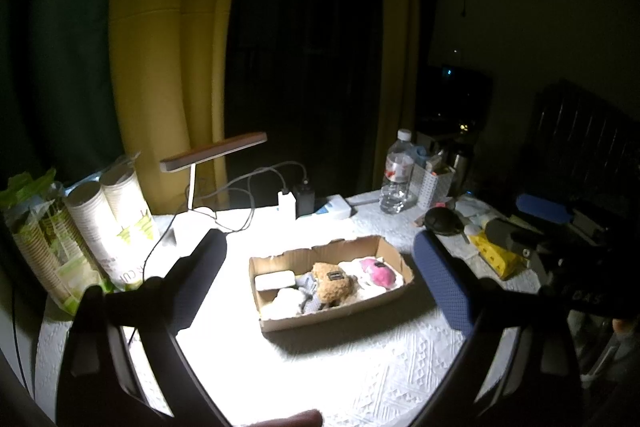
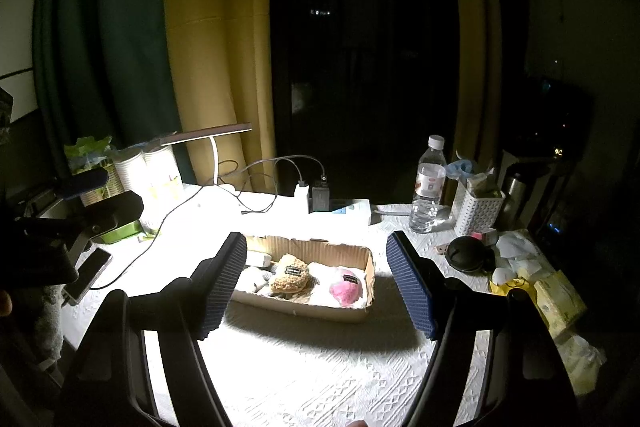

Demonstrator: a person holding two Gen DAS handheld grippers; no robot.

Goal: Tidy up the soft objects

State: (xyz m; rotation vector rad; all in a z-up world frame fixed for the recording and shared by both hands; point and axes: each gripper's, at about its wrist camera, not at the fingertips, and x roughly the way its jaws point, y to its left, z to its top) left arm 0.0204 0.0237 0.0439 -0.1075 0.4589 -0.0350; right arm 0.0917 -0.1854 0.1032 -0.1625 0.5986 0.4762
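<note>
A cardboard box (image 1: 394,254) (image 2: 370,269) sits mid-table under the lamp. In it lie a brown plush toy (image 1: 334,283) (image 2: 290,277), a pink plush toy (image 1: 378,271) (image 2: 347,289), a grey-and-white soft item (image 1: 306,291) and a white block (image 1: 275,282). My left gripper (image 1: 316,259) is open and empty, held above the table in front of the box. My right gripper (image 2: 316,259) is open and empty too, its fingers either side of the box in view. The right gripper also shows at the right of the left wrist view (image 1: 532,223).
A desk lamp (image 1: 214,153) (image 2: 206,135), paper cup stacks (image 1: 104,223), a power strip with chargers (image 1: 304,203) (image 2: 336,205), a water bottle (image 1: 398,173) (image 2: 430,185), a white basket (image 2: 478,209), a black round object (image 1: 444,221) (image 2: 466,253), yellow packets (image 1: 498,253) (image 2: 556,297) and a phone (image 2: 90,277) ring the white tablecloth (image 1: 360,367).
</note>
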